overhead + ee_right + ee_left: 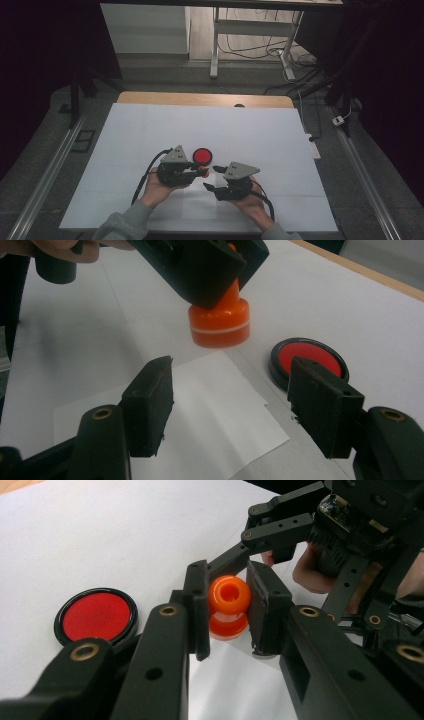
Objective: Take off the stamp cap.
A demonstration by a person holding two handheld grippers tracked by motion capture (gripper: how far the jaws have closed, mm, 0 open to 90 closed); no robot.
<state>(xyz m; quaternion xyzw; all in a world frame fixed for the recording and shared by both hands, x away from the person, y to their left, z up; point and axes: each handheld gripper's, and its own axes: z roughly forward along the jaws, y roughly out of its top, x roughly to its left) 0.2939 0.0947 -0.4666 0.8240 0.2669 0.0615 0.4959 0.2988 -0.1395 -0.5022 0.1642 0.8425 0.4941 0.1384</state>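
Clamping an orange stamp (pixel 228 605) by its knob, my left gripper (pixel 227 611) holds it lifted above a white paper sheet (pixel 210 415). My right gripper (pixel 230 407) stands with jaws wide apart, nothing between them, just below the stamp. A round red ink pad (pixel 96 616) lies beside my left jaw on the table (pixel 150 130).

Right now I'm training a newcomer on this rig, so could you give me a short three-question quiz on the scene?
1. True or false: the left gripper is shut on the orange stamp.
2. The right gripper is: A open, B shut.
3. What lies under the stamp, and what beside it?

Key: 1 true. 2 A. 3 a white paper sheet; a round red ink pad in a black case.
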